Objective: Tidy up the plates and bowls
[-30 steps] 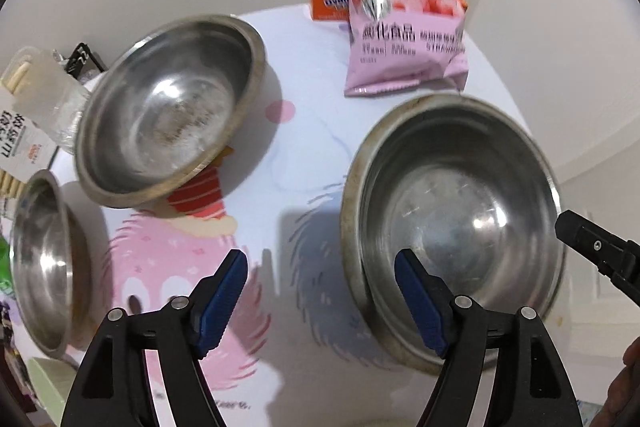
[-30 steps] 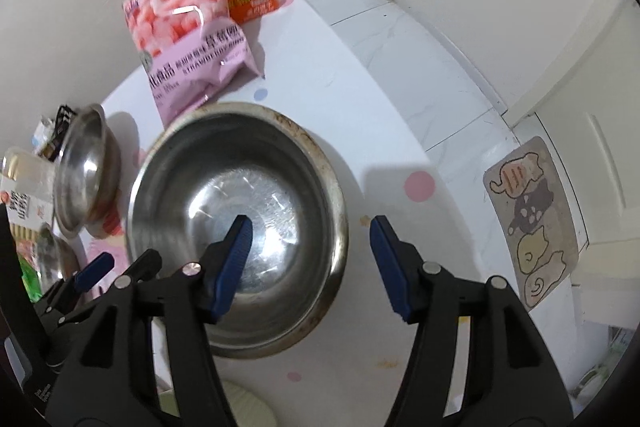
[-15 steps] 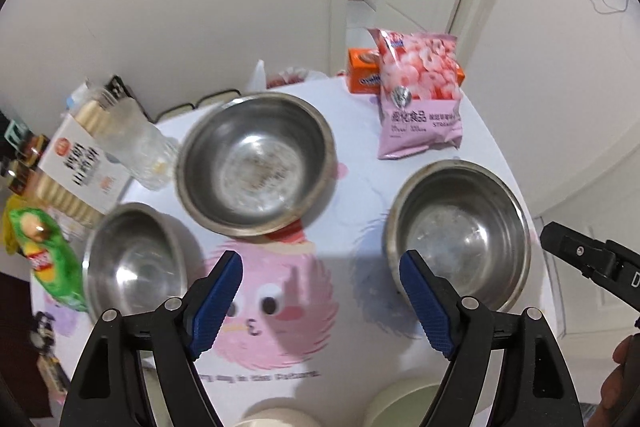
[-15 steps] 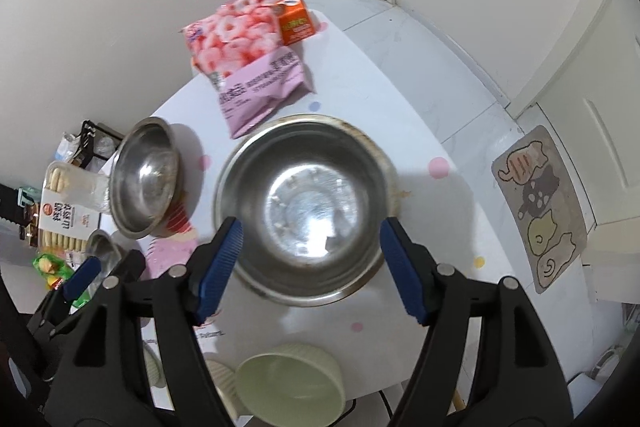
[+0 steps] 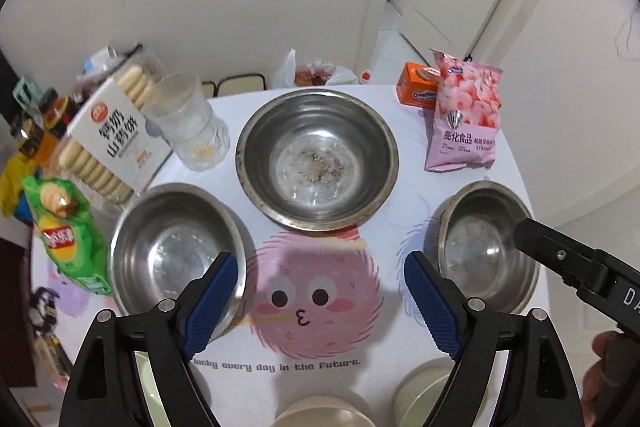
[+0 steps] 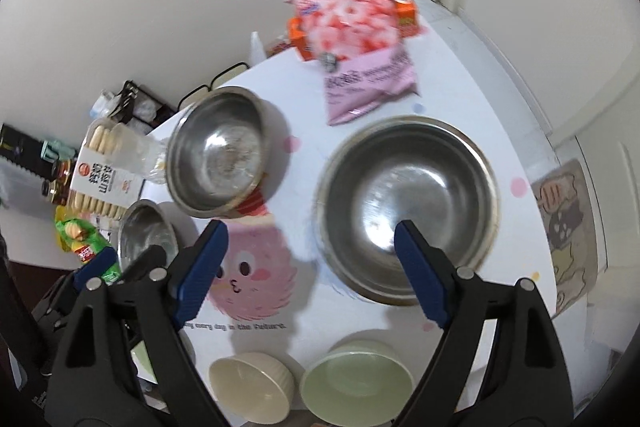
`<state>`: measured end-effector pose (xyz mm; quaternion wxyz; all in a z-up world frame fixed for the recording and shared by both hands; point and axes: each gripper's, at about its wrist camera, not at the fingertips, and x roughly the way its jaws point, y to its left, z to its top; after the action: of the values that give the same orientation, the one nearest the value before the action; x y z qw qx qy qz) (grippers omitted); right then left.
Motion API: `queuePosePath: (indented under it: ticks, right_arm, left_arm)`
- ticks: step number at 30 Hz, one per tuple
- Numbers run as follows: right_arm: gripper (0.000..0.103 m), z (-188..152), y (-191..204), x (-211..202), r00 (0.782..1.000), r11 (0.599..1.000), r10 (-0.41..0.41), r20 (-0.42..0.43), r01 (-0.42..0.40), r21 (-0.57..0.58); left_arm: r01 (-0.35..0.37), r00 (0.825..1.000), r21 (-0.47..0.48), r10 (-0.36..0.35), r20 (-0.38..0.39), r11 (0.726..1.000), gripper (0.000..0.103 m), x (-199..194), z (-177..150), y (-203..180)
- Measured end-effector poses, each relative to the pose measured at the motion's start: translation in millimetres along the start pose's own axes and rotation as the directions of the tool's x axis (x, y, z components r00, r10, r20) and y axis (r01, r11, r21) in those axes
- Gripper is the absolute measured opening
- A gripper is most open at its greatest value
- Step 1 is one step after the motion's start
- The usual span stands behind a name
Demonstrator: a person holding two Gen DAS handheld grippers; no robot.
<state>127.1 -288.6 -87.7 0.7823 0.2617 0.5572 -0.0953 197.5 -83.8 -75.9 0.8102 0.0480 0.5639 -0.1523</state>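
Note:
Three steel bowls stand on the round white table (image 5: pixel 360 379): one at the back middle (image 5: pixel 317 159), one at the left (image 5: pixel 176 255), one at the right (image 5: pixel 486 247). In the right wrist view they show as the large right bowl (image 6: pixel 408 203), the back bowl (image 6: pixel 220 157) and the small left bowl (image 6: pixel 146 233). A cream ceramic bowl (image 6: pixel 250 389) and a pale green bowl (image 6: pixel 356 381) stand at the near edge. My left gripper (image 5: pixel 320 299) is open and empty above the table. My right gripper (image 6: pixel 310 269) is open and empty, high above it.
A pink snack bag (image 5: pixel 466 119) and an orange box (image 5: pixel 418 91) lie at the back right. A biscuit box (image 5: pixel 108 139), a clear cup (image 5: pixel 190 121) and a green crisp bag (image 5: pixel 66 231) crowd the left. A cat mat (image 6: pixel 568 231) lies on the floor.
Both grippers have risen and pulled back from the table, so the bowls look smaller and more of the table shows. Both stay open and empty.

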Motion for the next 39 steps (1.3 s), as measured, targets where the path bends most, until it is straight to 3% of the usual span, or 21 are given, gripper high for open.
queuePosePath:
  ticks: [2, 5, 8, 12, 18, 23, 29, 39]
  right_arm:
    - [0.092, 4.6, 14.3, 2.9, 1.0, 1.0, 0.005, -0.006, -0.005, -0.026]
    - [0.092, 7.3, 36.7, 6.8, 1.0, 0.996, 0.005, -0.009, -0.006, -0.084]
    - [0.092, 4.1, 57.1, 15.1, 0.999, 0.991, 0.014, -0.031, -0.018, -0.134]
    - [0.092, -5.6, 80.6, 30.4, 0.997, 0.982, 0.027, -0.078, -0.041, -0.183]
    - [0.092, -27.0, 120.3, 60.9, 0.987, 0.967, 0.046, -0.154, -0.082, -0.239]
    - [0.092, -41.4, 146.3, 100.2, 0.971, 0.963, 0.056, -0.233, -0.114, -0.243]
    - [0.092, -49.7, 154.6, 139.1, 0.946, 0.975, 0.068, -0.316, -0.13, -0.182]
    - [0.092, -48.9, 160.1, 161.2, 0.939, 0.975, 0.048, -0.341, -0.118, -0.188]
  left_arm:
    - [0.009, 1.0, -0.039, -0.01, -0.014, 0.999, 0.088, 1.6, 1.6, 12.6]
    - [-0.038, 0.999, -0.06, 0.038, -0.005, 0.997, 0.088, 1.2, 0.2, 27.4]
    - [-0.041, 0.999, -0.088, 0.039, -0.027, 0.995, 0.088, 2.8, -5.6, 43.9]
    - [-0.139, 0.989, -0.115, 0.132, -0.064, 0.984, 0.088, 3.9, -19.6, 71.4]
    - [-0.198, 0.979, -0.252, 0.177, -0.103, 0.947, 0.088, 8.9, -48.0, 133.3]
    - [-0.233, 0.971, -0.294, 0.206, -0.12, 0.927, 0.088, 28.3, -65.4, 168.1]
    - [-0.21, 0.976, -0.298, 0.183, -0.118, 0.931, 0.088, 48.9, -68.5, 184.3]
    - [-0.223, 0.971, -0.28, 0.187, -0.15, 0.934, 0.088, 71.7, -65.5, 189.3]
